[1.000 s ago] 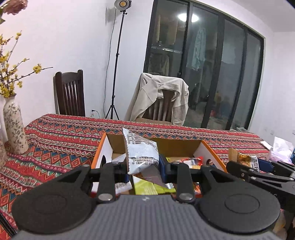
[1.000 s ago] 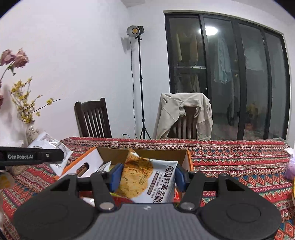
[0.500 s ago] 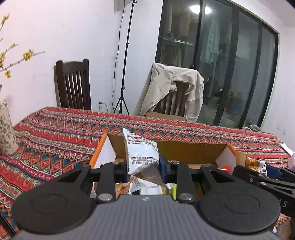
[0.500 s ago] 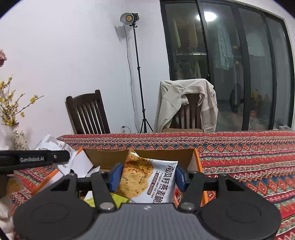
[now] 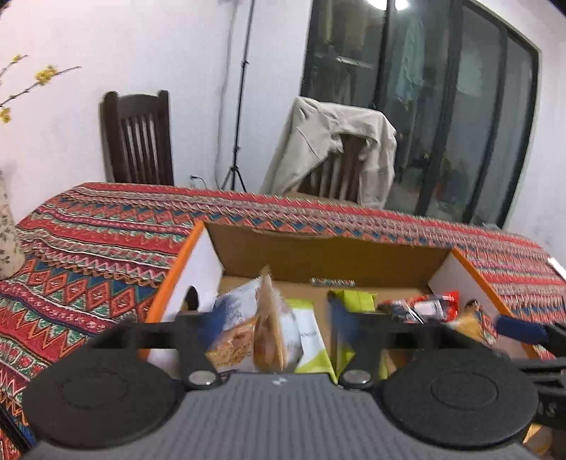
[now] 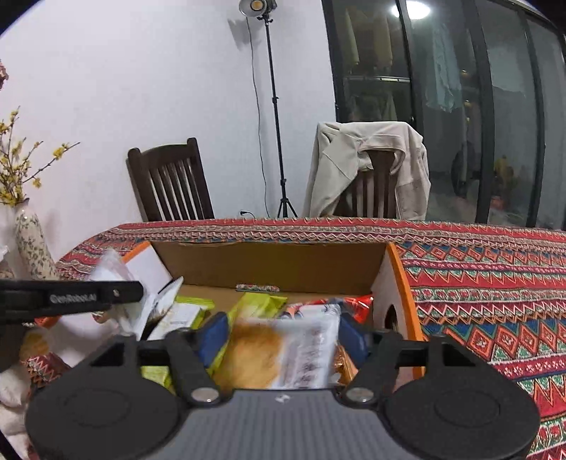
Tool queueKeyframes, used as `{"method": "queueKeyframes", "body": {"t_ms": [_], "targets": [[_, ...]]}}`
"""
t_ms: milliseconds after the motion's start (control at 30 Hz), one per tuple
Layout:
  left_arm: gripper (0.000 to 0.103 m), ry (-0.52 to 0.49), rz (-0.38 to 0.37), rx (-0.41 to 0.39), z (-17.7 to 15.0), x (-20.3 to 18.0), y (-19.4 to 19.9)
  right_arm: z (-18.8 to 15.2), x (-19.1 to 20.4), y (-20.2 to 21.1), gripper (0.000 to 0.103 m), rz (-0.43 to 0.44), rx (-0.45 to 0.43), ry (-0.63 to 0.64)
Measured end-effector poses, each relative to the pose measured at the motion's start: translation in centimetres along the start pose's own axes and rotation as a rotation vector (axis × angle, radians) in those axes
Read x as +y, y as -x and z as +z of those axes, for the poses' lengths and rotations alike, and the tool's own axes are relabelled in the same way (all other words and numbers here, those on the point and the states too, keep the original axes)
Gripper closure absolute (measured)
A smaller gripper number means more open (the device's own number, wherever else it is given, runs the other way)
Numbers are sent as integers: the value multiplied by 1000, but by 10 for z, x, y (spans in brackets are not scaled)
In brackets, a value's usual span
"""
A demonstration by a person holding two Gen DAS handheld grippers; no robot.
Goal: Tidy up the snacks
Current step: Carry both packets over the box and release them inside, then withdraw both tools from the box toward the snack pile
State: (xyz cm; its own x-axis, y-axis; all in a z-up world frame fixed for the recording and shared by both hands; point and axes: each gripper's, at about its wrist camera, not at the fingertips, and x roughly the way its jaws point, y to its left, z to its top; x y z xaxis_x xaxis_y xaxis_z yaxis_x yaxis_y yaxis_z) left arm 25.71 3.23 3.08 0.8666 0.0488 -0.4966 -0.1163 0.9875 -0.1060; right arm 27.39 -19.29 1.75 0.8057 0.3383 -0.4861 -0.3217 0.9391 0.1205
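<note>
I see a bench [image 5: 106, 226] under a red patterned cloth, with two chairs, a lamp stand and dark glass doors behind it. On it sits an open box [image 5: 318, 254] of snacks [image 5: 417, 308]. Both sets of fingers are opening above it: the left gripper [image 5: 276, 318] around a tilted packet [image 5: 269, 329], the right gripper [image 6: 279, 336] around a blurred bag [image 6: 283, 350]; only the right view shows the lamp head [image 6: 257, 6].
</note>
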Motion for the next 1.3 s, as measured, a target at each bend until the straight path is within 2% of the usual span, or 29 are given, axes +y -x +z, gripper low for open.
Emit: {"method": "queueKeyframes", "body": {"t_ms": [33, 67, 400, 800, 1000, 1300], "targets": [[0, 6, 19, -21, 0, 1, 3, 0, -2, 1, 8, 6, 3, -6], [0, 10, 35, -43, 0, 1, 7, -1, -3, 2, 0, 10, -3, -9], [0, 48, 49, -47, 8, 8, 21, 0, -3, 20, 0, -9, -32, -1], [0, 36, 6, -117, 25, 1, 77, 16, 8, 79, 0, -3, -109, 41], [0, 9, -7, -103, 8, -3, 100, 7, 7, 113, 0, 5, -137, 38], [0, -36, -8, -58, -39, -2, 121, -32, -3, 132, 0, -27, -56, 20]]}}
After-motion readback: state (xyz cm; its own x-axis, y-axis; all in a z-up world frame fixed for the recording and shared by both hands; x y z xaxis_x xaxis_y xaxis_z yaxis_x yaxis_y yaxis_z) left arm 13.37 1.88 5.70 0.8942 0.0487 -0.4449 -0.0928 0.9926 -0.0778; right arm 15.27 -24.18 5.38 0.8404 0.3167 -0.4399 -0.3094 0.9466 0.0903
